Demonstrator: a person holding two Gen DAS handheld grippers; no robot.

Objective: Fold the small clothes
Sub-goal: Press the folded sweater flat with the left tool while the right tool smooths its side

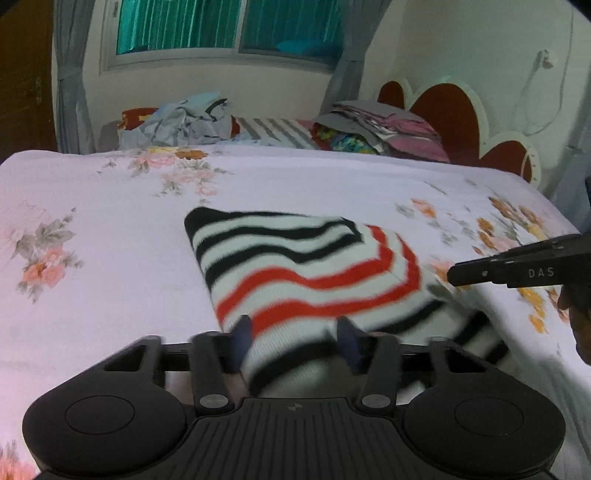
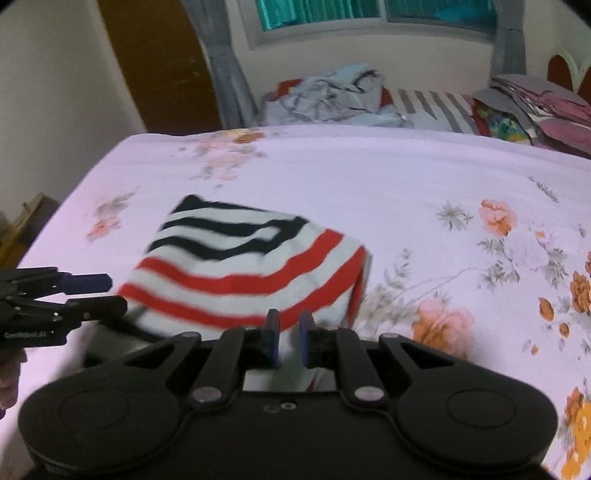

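Floral bed (image 1: 110, 229): striped garment (image 1: 295, 266) between tongs (image 1: 295, 343).

Both wrist views low, close, facing window (image 1: 229, 29); share striped garment (image 1: 295, 266).

1. You work over a bed (image 1: 110, 229) covered by a pale pinkish-white sheet printed with orange and pink flowers and grey leaves.
2. On its middle lies your striped garment (image 1: 295, 266), with black bands at the far end and red bands nearer you; its near edge is raised off the sheet.
3. Along the far edge you have a crumpled pile of light blue clothes (image 1: 184, 118), a grey-striped cloth (image 1: 277, 133) and a stack of folded fabrics (image 1: 384, 129).
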